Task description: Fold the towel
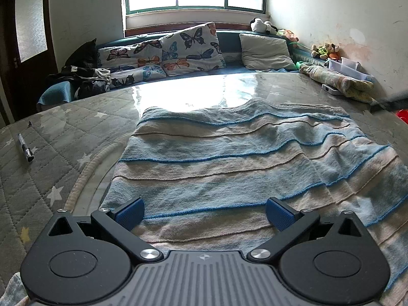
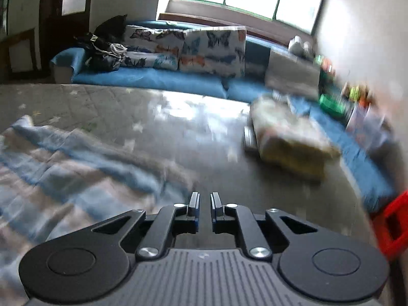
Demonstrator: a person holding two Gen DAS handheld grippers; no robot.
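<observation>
A blue and beige striped towel (image 1: 229,153) lies spread and slightly rumpled on the quilted, star-patterned table cover (image 1: 51,158). My left gripper (image 1: 205,211) hovers over the towel's near edge, open wide, its blue pads (image 1: 128,213) apart with only towel beneath them. In the blurred right wrist view the towel (image 2: 63,168) lies to the left. My right gripper (image 2: 204,199) is above the towel's right edge and the bare cover (image 2: 178,132), fingers drawn together to a thin slit with nothing between them.
A pen (image 1: 25,150) lies on the cover at the far left. A folded yellowish cloth (image 2: 290,137) with a small white device (image 1: 330,89) sits at the back right. A sofa with butterfly cushions (image 1: 191,48) runs behind. A red object (image 2: 392,221) stands at the right.
</observation>
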